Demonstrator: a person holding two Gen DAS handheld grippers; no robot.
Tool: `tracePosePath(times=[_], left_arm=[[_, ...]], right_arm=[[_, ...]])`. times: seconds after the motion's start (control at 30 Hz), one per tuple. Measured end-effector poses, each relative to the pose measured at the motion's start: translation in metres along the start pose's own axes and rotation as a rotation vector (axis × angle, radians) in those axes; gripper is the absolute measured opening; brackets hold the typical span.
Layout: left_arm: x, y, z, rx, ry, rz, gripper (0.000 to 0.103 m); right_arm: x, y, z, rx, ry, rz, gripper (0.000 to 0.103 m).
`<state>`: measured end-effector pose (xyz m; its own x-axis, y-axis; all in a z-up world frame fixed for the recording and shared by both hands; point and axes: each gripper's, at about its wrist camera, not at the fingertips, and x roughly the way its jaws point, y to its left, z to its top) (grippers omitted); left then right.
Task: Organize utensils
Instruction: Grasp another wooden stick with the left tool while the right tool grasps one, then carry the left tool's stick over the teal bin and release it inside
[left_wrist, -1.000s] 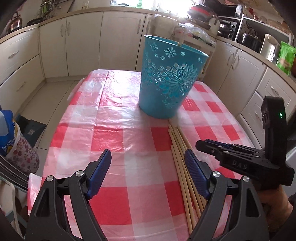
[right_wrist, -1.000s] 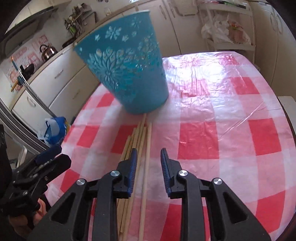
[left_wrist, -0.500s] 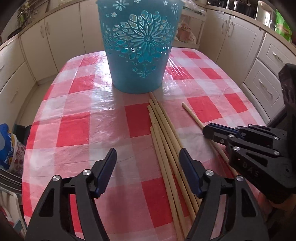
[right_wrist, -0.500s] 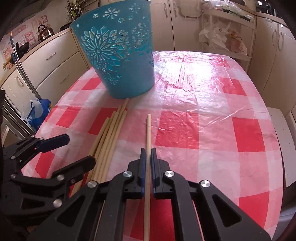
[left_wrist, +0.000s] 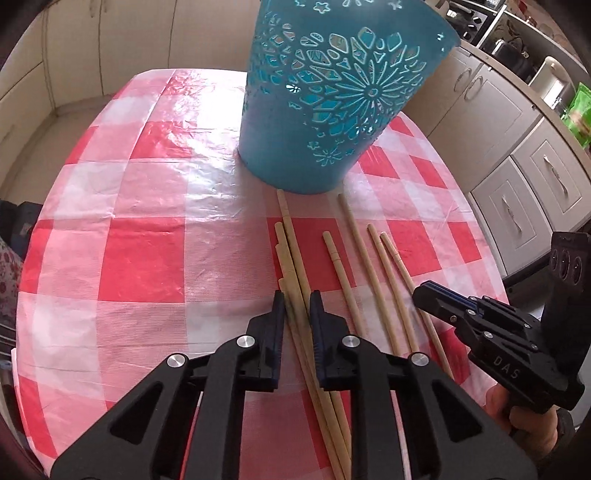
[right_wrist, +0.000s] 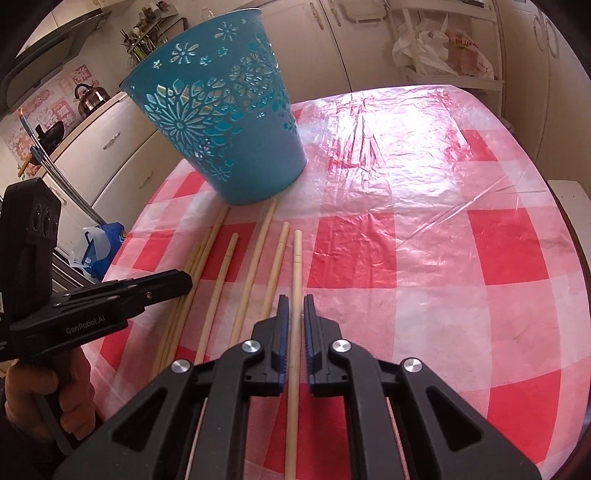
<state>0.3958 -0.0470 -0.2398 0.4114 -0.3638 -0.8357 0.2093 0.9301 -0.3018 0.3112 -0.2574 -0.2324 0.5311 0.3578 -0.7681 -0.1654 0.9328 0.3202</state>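
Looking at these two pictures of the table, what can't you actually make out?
- Inside of the blue basket: both views look from below its rim.
- Near ends of the wooden sticks: cut off by each view's bottom edge, behind the left hand-held gripper and right hand-held gripper.
- Countertop items: small, warped at the edges.

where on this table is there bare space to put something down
Free: the checked cloth right of the right gripper, out to the table's edge, and the stretch left of the left gripper. Crowded: the strip before the blue basket, where wooden sticks lie fanned between both grippers.
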Motion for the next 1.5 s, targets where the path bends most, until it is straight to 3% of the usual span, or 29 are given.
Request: tracePosePath(times=[0.17, 0.4, 0.57, 0.8, 1.0, 1.27, 1.5], left_arm=[[0.002, 0.001, 0.003, -0.007, 0.011, -0.002, 0.009], [-0.014, 0.008, 0.005, -0.025, -0.015, -0.049, 0.005], [-0.039, 0.014, 0.007, -0.04, -0.085, -0.074, 0.005], [-0.088, 0.015, 0.02, -0.057, -0.28, -0.166, 0.005], [-0.152, -0.001, 0.052, 0.007, -0.572, -0.213, 0.005], [-0.205, -0.02, 0.118, 0.042, -0.874, -0.17, 0.005], [-0.193, -0.028, 0.165, 0.01, -0.982, -0.102, 0.005]], right_arm=[[0.004, 0.014, 0.0, -0.087, 0.006, -0.078, 0.008], [-0.002, -0.002, -0.001, 0.018, 0.004, -0.007, 0.006], [-0.016, -0.007, -0.001, 0.1, -0.056, 0.071, 0.006], [-0.032, -0.014, 0.0, 0.185, -0.168, 0.153, 0.006], [-0.036, -0.017, 0.0, 0.211, -0.219, 0.181, 0.006], [-0.026, -0.025, -0.004, 0.237, -0.23, 0.198, 0.006], [-0.03, -0.023, -0.007, 0.217, -0.26, 0.202, 0.006]])
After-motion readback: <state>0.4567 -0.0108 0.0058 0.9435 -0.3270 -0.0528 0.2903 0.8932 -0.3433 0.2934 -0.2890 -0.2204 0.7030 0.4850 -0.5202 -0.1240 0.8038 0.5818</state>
